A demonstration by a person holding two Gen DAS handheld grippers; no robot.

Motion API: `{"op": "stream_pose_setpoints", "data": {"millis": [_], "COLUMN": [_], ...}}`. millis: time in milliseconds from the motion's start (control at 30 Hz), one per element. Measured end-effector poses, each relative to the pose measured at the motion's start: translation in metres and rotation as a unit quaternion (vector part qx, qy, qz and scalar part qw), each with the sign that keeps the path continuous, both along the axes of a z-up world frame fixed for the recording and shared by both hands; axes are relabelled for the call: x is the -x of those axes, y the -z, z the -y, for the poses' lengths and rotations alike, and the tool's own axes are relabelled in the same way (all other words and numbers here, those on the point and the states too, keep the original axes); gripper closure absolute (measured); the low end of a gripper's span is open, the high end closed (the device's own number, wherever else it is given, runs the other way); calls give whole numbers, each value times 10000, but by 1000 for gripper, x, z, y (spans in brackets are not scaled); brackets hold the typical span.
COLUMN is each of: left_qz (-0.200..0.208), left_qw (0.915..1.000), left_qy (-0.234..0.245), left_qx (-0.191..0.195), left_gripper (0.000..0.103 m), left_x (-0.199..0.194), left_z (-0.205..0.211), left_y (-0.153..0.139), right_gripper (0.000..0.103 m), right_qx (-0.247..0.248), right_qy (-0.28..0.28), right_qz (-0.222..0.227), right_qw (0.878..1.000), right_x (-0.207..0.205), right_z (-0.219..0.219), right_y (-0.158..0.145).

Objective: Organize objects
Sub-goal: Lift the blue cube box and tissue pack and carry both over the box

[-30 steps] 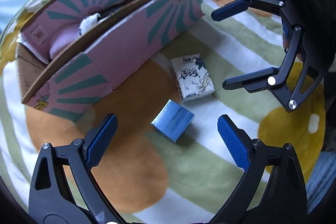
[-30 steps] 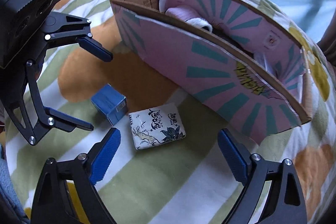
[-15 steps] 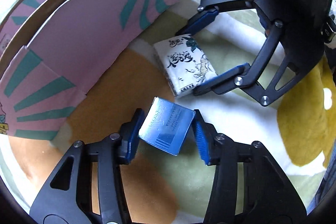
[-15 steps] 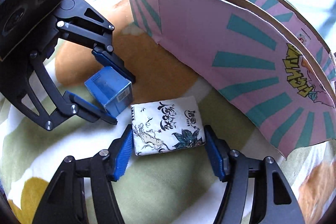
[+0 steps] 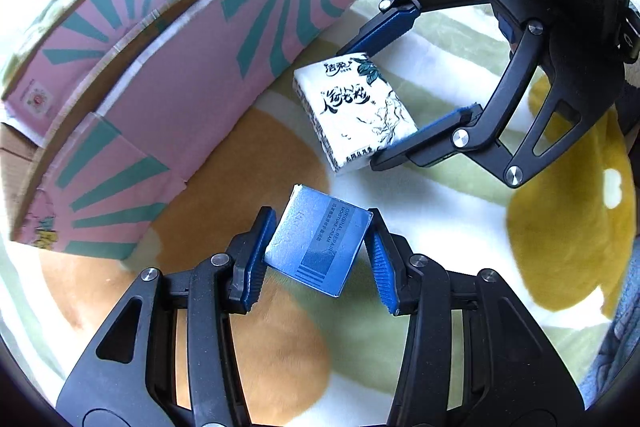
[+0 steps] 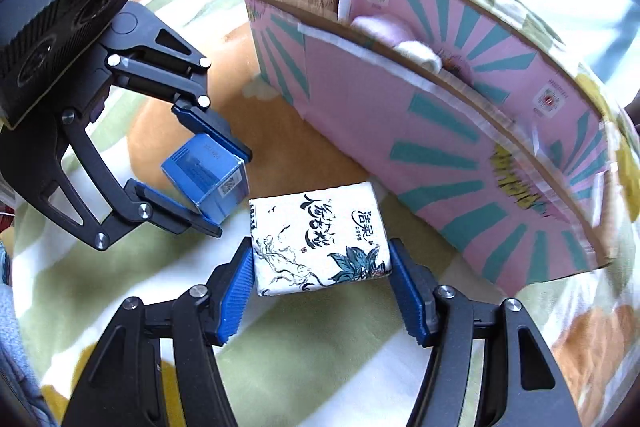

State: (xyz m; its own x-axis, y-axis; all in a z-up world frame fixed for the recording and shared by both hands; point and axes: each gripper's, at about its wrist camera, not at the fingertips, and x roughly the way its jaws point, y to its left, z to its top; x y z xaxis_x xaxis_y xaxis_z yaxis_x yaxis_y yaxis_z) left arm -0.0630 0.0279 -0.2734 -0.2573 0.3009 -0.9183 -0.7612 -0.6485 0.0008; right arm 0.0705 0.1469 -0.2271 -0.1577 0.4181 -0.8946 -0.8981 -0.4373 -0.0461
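Note:
My left gripper [image 5: 318,255] is shut on a small blue cream box [image 5: 318,247] and holds it tilted just above the blanket; the box also shows in the right wrist view [image 6: 206,175]. My right gripper [image 6: 322,263] is shut on a white tissue pack [image 6: 320,239] with black writing and blue leaves; the pack also shows in the left wrist view [image 5: 354,111]. A pink and teal cardboard box [image 5: 172,79] stands open just beyond both; in the right wrist view [image 6: 420,131] it holds a pink and white soft item [image 6: 400,39].
Everything rests on a soft blanket [image 5: 460,211] striped green and white with orange and yellow patches. The two grippers are close side by side, the right gripper [image 5: 404,83] just ahead of the left one.
Both grippers came down and closed, the left on the blue box, the right on the tissue pack. Both items have since risen slightly and the cardboard box top has come back into view.

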Motion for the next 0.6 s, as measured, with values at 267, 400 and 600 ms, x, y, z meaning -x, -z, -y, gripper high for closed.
{"op": "stream_pose_setpoints", "data": {"millis": [267, 400, 600], "left_qz": [-174, -255, -222], "left_qw": [9989, 9962, 9893], "left_qy": [-426, -798, -1373], "left_qx": [-121, -230, -429], "left_gripper": [61, 61, 61], "left_x": [-7, -3, -5], "left_z": [3, 5, 17], "left_y": [-62, -108, -161], "right_gripper": [43, 43, 43], "right_qx": [-159, -253, -217], "right_qy": [386, 580, 1275], "right_qz": [-120, -171, -472], "right_qw": [9991, 9978, 9905], "right_x": [-6, -4, -8], "right_z": [21, 26, 42], "right_y": [-72, -110, -152]}}
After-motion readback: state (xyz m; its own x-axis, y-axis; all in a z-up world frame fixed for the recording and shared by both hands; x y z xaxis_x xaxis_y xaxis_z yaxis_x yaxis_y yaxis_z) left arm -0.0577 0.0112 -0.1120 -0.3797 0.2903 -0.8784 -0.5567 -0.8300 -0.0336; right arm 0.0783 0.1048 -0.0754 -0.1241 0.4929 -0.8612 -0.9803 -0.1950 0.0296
